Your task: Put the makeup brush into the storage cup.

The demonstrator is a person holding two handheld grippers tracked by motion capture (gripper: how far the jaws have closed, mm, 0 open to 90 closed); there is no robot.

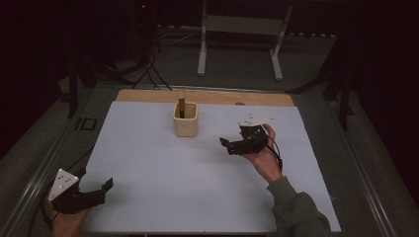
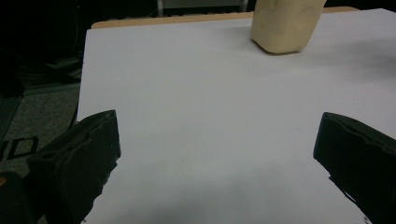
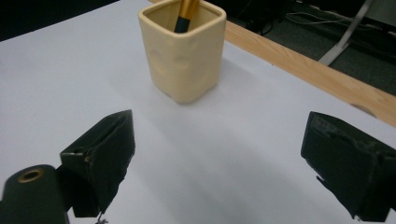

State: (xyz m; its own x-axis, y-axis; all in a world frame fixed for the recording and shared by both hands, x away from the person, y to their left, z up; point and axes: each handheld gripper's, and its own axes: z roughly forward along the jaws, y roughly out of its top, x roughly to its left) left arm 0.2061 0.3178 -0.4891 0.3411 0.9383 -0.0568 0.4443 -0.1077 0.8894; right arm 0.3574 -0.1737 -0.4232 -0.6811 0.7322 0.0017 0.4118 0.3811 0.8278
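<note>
Left claw [image 1: 101, 190] near sheet [image 1: 148, 168] edge

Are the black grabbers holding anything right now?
No. The left gripper and right gripper are both open with nothing between their jaws. The brush stands in the cream cup.

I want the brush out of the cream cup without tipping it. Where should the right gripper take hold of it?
Grip the brush on the stretch of handle that stands above the rim of the cream cup, coming from above. It stands nearly upright inside the cup, whose walls hide its lower part, so a straight upward lift should clear them. The right gripper is open, to the cup's right.
</note>
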